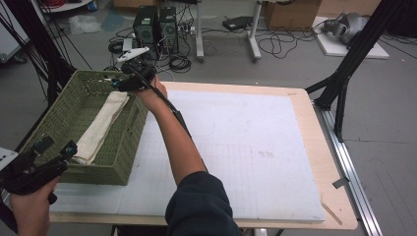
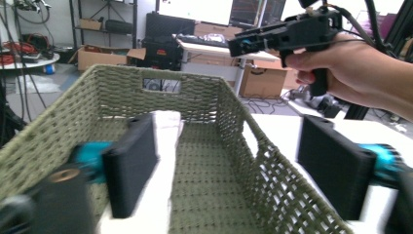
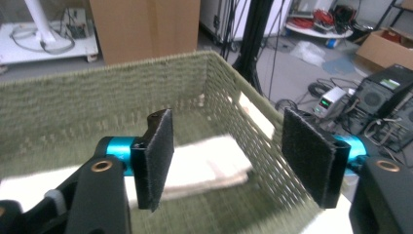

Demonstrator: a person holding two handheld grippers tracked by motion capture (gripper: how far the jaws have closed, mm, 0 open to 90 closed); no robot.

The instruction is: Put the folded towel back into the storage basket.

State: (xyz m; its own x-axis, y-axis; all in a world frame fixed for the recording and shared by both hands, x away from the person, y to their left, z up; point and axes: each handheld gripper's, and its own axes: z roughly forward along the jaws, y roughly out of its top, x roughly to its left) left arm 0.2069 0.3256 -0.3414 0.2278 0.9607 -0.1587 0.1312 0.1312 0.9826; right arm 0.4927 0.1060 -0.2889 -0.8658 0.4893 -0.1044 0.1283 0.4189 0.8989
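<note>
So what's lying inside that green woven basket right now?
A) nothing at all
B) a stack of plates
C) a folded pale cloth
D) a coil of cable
C: a folded cream cloth lies lengthwise along the floor of the green basket, with the left gripper open at the near end and the right gripper open at the far end, each straddling a basket wall.

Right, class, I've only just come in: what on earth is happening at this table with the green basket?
A person holds a claw in each hand at a green woven basket on the table's left edge. A folded cream cloth lies inside it. The left claw is at the basket's near end, the right claw at its far end. Both are open, each straddling the basket's wall with one jaw inside and one outside. Nothing is gripped yet.
</note>
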